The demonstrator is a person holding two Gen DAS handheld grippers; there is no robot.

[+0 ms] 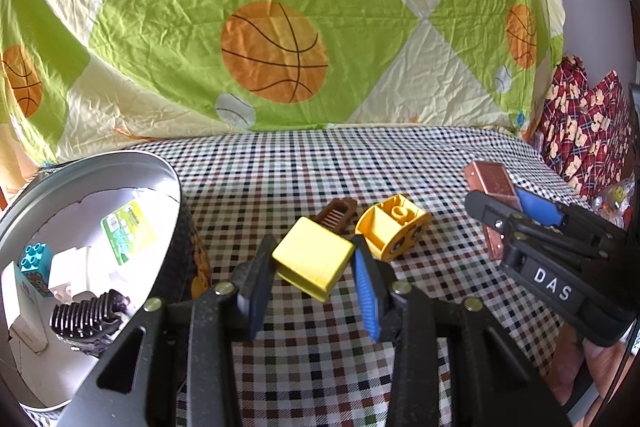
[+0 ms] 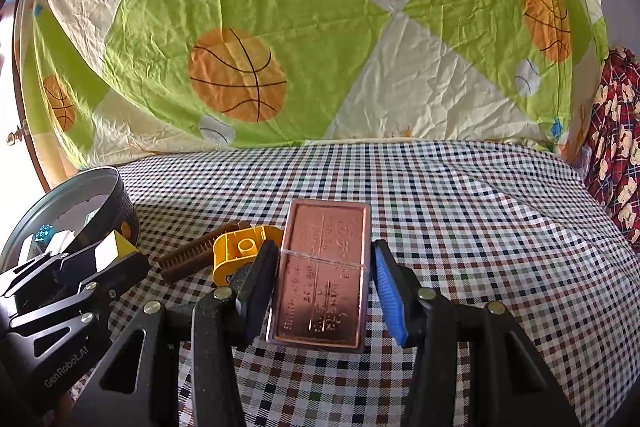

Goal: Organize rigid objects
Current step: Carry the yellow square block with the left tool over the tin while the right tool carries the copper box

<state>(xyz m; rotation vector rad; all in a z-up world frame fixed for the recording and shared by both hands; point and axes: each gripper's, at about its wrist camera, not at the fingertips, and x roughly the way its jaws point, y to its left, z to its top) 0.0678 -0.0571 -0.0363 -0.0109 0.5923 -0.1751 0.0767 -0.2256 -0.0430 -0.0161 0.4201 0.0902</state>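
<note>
The left claw [image 1: 314, 291] is gripping a pale yellow square plastic block [image 1: 314, 269] between its two pads; the jaws are closed only as far as the block's sides allow, and the block is sitting tilted, with one corner pointing down and free of the cloth. The right claw [image 2: 326, 291] is holding a flat copper-coloured rectangular box in a clear case [image 2: 324, 271] by its long edges, its jaws closed onto it, with the far end of the box reaching well past the fingertips.

Just beyond the left claw's tips, a brown ribbed plastic comb piece [image 1: 336, 213] and an orange-yellow rounded toy block with a face print [image 1: 394, 231] are lying on the desk, which is covered by a small-checked cloth [image 1: 420, 167]. The two are lying close to each other, and the comb piece is nearly touching the held yellow block in the left wrist view. From the right claw they are lying ahead and to the left, very near its left finger [image 2: 256, 283].

To the left of the left claw, a round metal tin with a dark patterned wall [image 1: 176, 187] is standing open, its rim near the claw's left finger. Inside it are lying a teal studded brick [image 1: 36, 257], white pieces and a black ribbed clip [image 1: 86, 315].

Ahead and to the right of the right claw, the checked cloth is lying bare up to its far edge, where a green and cream sheet with basketball prints [image 2: 240, 79] is hanging.
</note>
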